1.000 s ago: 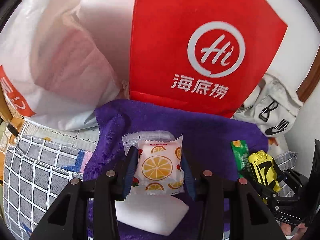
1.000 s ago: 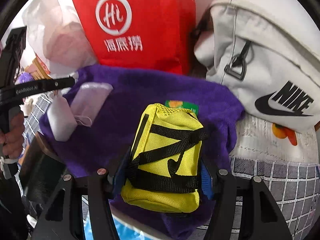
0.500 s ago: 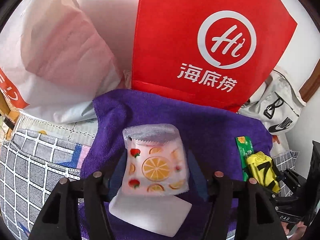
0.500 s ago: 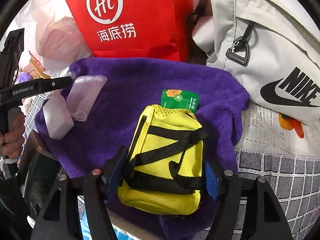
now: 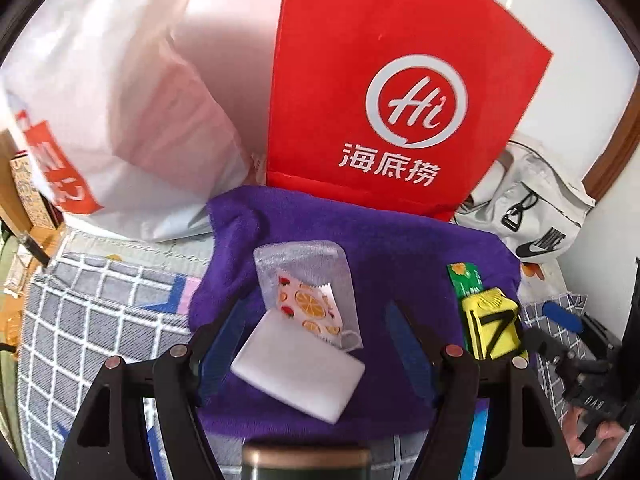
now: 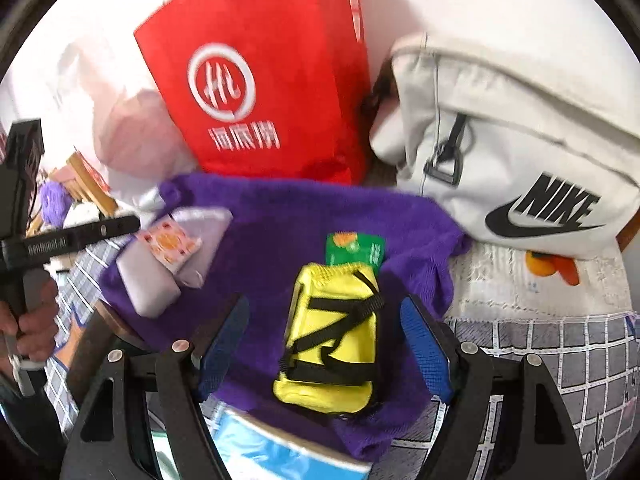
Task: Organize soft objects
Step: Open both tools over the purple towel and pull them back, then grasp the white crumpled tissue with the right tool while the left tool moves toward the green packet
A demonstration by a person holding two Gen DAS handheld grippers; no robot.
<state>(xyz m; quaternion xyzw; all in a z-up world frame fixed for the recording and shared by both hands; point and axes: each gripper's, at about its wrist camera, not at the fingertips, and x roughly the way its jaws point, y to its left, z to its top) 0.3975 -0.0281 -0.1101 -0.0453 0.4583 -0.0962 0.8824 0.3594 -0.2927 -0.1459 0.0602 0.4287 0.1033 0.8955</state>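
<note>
A: Our left tool (image 5: 316, 334) has just spread its jaws; the orange-print white sachet (image 5: 310, 310) lies freed on the purple terry towel (image 5: 400, 256), atop a flat white sponge block (image 5: 298, 368).

B: Our right tool (image 6: 326, 344) has been widening too, pads clear of the small yellow fabric pouch with black straps (image 6: 332, 340), which rests on that towel, apparently overlapping a green packet (image 6: 354, 250).

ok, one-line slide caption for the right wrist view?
Right gripper open, just released, over the yellow pouch lying on the purple towel.
</note>
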